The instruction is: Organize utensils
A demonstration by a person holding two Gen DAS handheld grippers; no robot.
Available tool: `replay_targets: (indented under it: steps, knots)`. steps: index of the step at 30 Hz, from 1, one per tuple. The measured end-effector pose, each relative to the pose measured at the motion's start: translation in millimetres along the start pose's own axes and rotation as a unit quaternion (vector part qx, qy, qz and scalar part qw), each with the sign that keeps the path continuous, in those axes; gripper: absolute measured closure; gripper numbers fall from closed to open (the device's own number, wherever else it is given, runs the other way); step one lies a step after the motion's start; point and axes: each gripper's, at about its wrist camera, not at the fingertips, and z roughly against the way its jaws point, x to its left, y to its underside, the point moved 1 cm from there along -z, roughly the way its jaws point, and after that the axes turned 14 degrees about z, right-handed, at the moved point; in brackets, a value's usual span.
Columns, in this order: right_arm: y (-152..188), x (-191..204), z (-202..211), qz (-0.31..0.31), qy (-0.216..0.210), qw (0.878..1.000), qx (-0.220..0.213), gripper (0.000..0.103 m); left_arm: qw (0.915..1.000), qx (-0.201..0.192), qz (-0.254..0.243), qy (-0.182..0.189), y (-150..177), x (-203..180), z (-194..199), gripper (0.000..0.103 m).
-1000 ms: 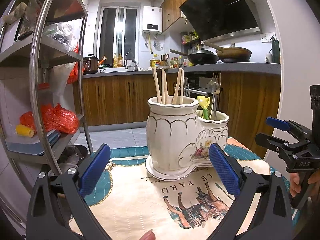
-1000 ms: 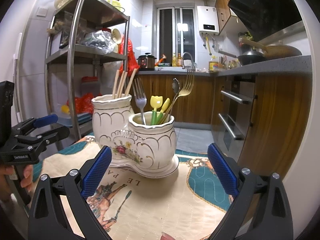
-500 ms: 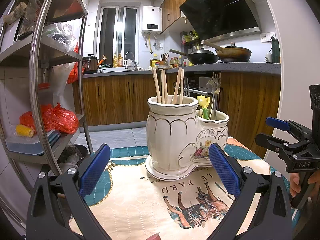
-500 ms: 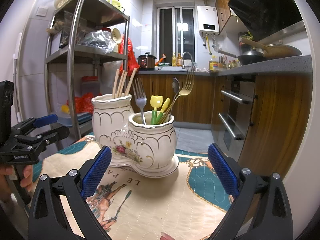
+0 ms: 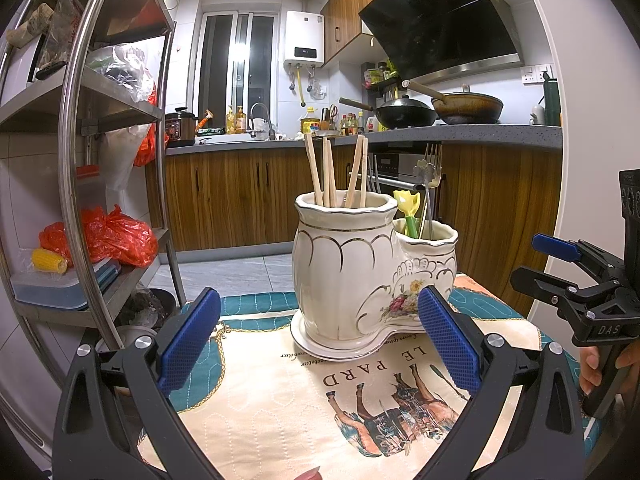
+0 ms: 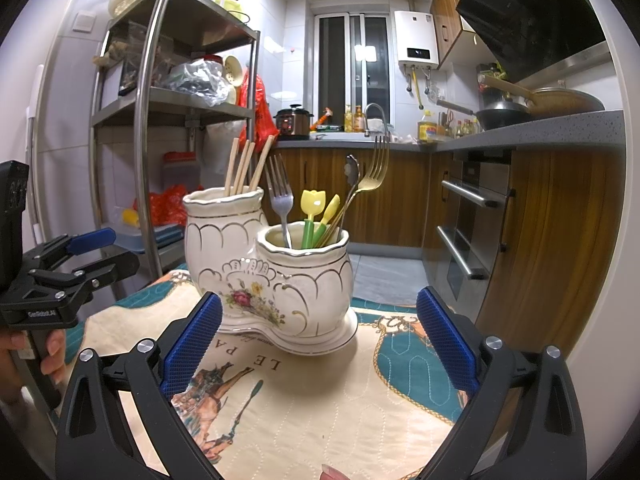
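While both tongs [image 5: 318, 342] gape empty, utensils sorted in holder [image 6: 272, 280].

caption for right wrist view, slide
Open right gripper facing the two-cup holder: chopsticks in tall cup, forks in short.

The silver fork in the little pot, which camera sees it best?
The right wrist view: the silver fork stands in the open, tines clear, in the small pot. In the left wrist view the chopstick pot stands in front, and I cannot pick that fork out.
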Motion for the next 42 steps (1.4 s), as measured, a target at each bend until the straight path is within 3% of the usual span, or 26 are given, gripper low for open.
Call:
replay_targets:
  steps: [42]
  knots:
    - [-0.9, -0.1, -0.1, 0.0, 0.0, 1.0, 0.001, 0.005, 0.9999, 0.001, 0.002, -0.012, 0.0, 1.6, -0.4, 0.006]
